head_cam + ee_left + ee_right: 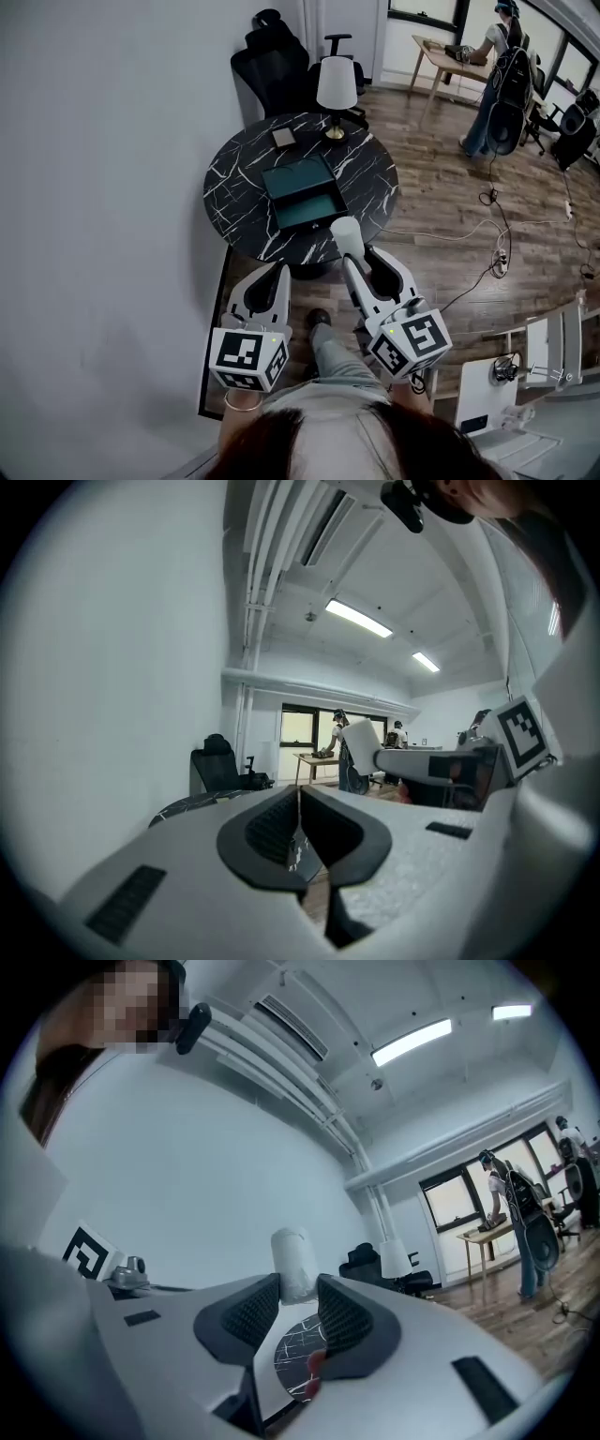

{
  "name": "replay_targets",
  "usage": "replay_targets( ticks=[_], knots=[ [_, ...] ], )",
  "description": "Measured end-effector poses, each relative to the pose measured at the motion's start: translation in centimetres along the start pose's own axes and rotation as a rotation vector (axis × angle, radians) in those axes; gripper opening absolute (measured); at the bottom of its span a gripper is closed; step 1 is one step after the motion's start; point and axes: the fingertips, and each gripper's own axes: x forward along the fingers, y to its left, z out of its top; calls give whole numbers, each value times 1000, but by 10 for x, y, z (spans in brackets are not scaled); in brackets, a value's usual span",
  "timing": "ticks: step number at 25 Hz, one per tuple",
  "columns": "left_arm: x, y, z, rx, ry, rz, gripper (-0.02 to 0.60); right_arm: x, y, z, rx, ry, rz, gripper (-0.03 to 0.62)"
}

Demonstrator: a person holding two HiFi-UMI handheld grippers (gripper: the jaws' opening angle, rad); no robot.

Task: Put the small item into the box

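A person standing at a round, black marble-patterned worktop (234, 178) carries a white cylindrical item (345, 234) clamped upright between the jaws of the right gripper (354, 258). The item is held in the air, and in the head view it falls at the worktop's near edge, just short of the open teal box (302, 195) and not inside it. The left gripper (281, 274) hangs alongside, jaws pressed together with nothing in them. A white-shaded lamp (336, 89) and a small square object (283, 138) stand beyond the box. Another person (492, 84) works at a desk across the room.
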Motion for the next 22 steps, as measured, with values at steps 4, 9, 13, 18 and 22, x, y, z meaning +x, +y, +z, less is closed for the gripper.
replay_targets(
  ticks=[4, 9, 13, 18, 22],
  knots=[
    [14, 6, 1, -5, 2, -7, 15, 14, -6, -1, 7, 7, 2, 144],
    [30, 16, 4, -12, 4, -10, 15, 31, -13, -3, 8, 18, 7, 144],
    [41, 24, 4, -17, 6, -8, 15, 42, -19, -6, 11, 29, 9, 144],
    [53, 32, 4, -21, 8, -14, 15, 54, -25, -10, 10, 41, 7, 144],
    [61, 37, 5, -24, 8, -18, 15, 62, -28, -13, 17, 49, 6, 144]
  ],
)
